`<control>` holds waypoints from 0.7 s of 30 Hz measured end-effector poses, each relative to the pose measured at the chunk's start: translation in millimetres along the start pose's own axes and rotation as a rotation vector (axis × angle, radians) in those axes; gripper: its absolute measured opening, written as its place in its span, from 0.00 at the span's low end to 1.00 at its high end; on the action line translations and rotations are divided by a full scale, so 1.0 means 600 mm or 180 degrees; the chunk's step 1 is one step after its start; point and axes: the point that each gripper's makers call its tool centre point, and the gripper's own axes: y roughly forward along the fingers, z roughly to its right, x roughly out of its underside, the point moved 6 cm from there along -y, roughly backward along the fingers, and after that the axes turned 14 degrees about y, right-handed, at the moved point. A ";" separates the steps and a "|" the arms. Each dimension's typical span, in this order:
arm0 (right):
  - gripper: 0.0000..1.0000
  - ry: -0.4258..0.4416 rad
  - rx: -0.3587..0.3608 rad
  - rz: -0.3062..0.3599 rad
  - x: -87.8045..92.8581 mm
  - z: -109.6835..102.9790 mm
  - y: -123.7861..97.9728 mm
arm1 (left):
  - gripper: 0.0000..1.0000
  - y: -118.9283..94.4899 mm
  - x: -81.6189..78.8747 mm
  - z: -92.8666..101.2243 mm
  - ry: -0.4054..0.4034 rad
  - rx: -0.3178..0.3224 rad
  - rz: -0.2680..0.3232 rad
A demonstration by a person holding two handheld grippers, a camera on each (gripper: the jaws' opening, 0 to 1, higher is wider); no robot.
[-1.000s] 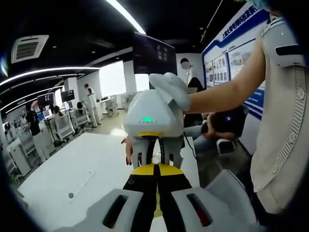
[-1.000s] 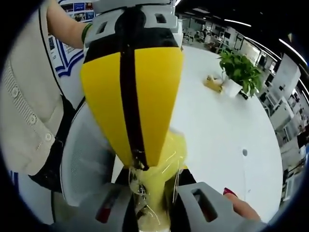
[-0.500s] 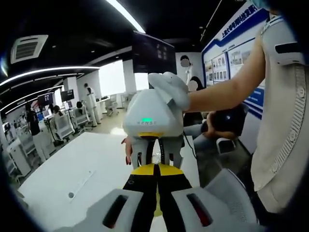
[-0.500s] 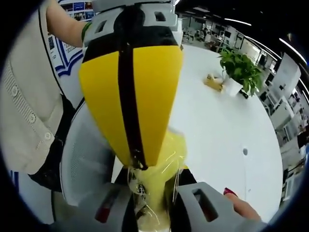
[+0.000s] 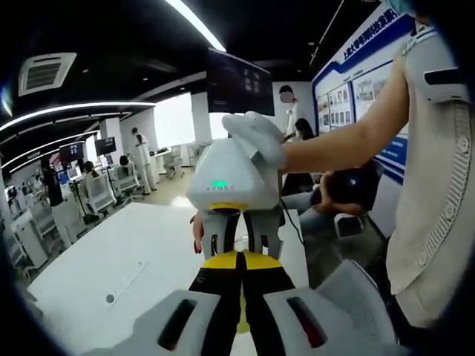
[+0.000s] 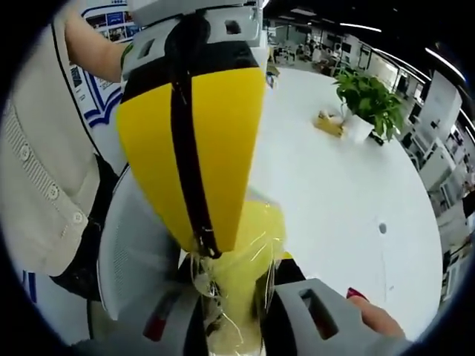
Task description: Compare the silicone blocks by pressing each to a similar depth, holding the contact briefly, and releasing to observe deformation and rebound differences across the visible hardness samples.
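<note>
A yellow silicone block [image 6: 249, 256] wrapped in clear film stands between the jaws of my right gripper [image 6: 230, 300], which is shut on it. From the top of the right gripper view my left gripper [image 6: 202, 246] reaches down, its yellow and black jaws shut together and its tip resting against the block's upper left edge. In the left gripper view my left gripper [image 5: 239, 258] points at the white body of the right gripper [image 5: 237, 236], held by a gloved hand. The block is mostly hidden there.
A white round table [image 6: 334, 193] lies below, with a potted plant [image 6: 367, 100] and a small brown object [image 6: 327, 123] at its far side. A white mesh chair [image 6: 137, 252] and a person in a beige cardigan [image 6: 37, 170] are close by. Fingers [image 6: 371, 317] show at the lower right.
The right gripper view has shifted a little, and the left gripper's jaws sit slightly further left in it. The grip on the block and the tip's contact are the same.
</note>
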 end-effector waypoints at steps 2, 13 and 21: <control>0.12 0.0018 -0.0024 -0.0002 -0.001 -0.001 0.001 | 0.00 -0.001 0.001 -0.001 -0.0001 -0.0007 -0.0001; 0.14 0.0008 -0.0064 -0.0039 -0.004 0.004 0.007 | 0.00 -0.006 0.006 -0.004 -0.0021 -0.0022 -0.0003; 0.17 0.0015 -0.0084 -0.0071 -0.003 0.002 0.010 | 0.00 -0.007 0.010 -0.005 -0.0044 -0.0032 -0.0001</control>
